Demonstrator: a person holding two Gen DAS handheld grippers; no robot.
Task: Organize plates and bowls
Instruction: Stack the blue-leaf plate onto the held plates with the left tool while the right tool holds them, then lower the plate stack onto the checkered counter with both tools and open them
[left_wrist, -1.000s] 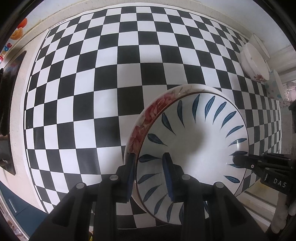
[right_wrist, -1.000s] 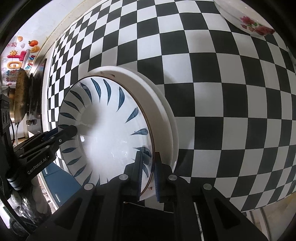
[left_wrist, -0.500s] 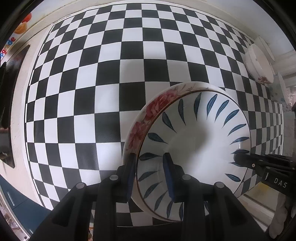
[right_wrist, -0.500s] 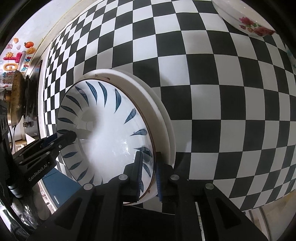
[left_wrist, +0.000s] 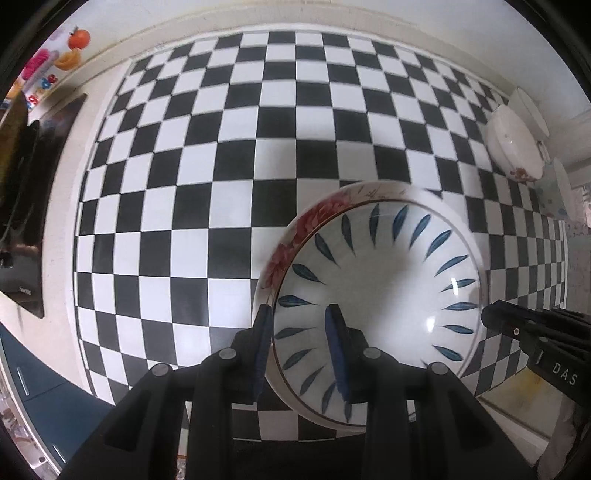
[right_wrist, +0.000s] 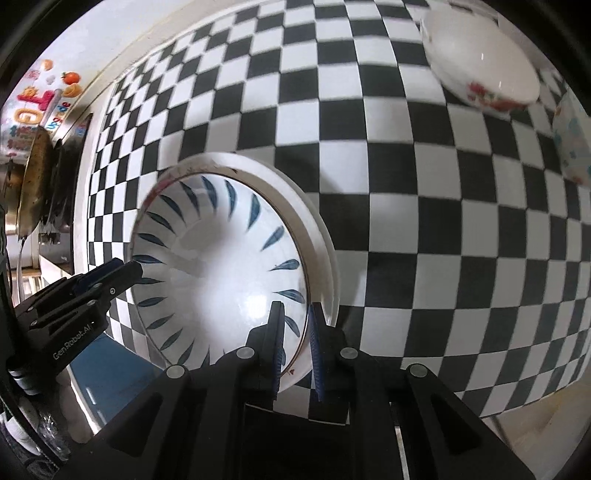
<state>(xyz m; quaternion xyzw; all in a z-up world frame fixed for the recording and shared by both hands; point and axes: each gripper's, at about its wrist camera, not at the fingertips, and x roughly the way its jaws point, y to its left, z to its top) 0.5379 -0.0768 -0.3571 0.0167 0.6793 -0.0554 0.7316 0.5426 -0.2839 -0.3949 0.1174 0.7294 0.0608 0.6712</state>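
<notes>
A white bowl with blue leaf marks (left_wrist: 384, 280) (right_wrist: 221, 273) sits nested in a wider bowl with red flowers on its rim (left_wrist: 295, 236) (right_wrist: 317, 236). The stack hangs a little above the checkered cloth (left_wrist: 221, 147). My left gripper (left_wrist: 299, 332) is shut across both rims, one finger outside the floral bowl and one inside the leaf bowl. On the opposite side my right gripper (right_wrist: 295, 343) is shut on the leaf bowl's rim; the floral rim seems to pass just outside its outer finger. Each gripper's tip shows in the other's view: the right gripper (left_wrist: 495, 317), the left gripper (right_wrist: 110, 280).
A white bowl with red flowers (left_wrist: 513, 147) (right_wrist: 480, 70) stands at the cloth's far right, with a blue-speckled bowl (left_wrist: 554, 199) (right_wrist: 572, 147) beside it. A dark stove with a pan (left_wrist: 22, 184) (right_wrist: 33, 192) borders the left. The counter's front edge lies close below the grippers.
Both grippers have risen with the nested bowls held between them; the checkered cloth looks smaller and farther away. Both grips look unchanged.
</notes>
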